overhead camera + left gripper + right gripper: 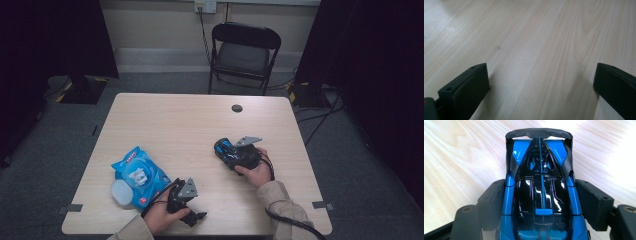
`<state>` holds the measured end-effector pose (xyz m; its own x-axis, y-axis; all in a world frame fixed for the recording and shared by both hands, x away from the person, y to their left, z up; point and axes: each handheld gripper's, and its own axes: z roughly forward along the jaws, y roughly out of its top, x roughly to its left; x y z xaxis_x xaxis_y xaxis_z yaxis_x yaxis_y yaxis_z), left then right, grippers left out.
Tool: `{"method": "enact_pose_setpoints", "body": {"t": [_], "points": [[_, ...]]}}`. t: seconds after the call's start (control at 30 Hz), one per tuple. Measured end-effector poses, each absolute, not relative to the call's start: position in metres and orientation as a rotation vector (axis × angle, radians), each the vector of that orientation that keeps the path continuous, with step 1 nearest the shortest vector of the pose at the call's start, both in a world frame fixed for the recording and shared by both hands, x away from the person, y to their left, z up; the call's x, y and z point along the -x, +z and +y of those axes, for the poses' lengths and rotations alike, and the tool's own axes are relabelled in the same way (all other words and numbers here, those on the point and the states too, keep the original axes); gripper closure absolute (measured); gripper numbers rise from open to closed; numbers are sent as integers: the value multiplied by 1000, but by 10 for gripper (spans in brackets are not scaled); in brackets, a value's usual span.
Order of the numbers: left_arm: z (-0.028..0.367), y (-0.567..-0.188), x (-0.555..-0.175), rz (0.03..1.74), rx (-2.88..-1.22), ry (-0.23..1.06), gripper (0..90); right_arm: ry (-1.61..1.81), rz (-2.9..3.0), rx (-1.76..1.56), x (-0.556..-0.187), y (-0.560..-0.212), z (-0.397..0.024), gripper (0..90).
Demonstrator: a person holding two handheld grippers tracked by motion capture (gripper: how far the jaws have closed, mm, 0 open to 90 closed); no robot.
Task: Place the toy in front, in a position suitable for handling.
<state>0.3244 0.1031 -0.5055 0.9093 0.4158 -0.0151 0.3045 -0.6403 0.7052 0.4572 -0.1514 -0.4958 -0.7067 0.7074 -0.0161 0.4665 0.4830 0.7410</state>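
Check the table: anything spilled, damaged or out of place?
Nothing stands out. The right claw is closed on the sides of a blue and black toy car, which looks intact. The left claw is open over bare table. The blue wipes pack lies flat, nothing spilled.
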Motion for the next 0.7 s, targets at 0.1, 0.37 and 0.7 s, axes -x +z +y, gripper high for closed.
{"method": "enact_pose_setpoints", "body": {"t": [0.1,0.37,0.7], "points": [[103,-505,-324,511,-2311,191,0,1040,2423,-963,-457,-495,-148,273],[103,-505,-324,511,-2311,191,0,1060,2441,-969,-459,-498,-152,272],[103,-505,-324,511,-2311,191,0,1088,2422,-1008,-458,-492,-156,234]]}}
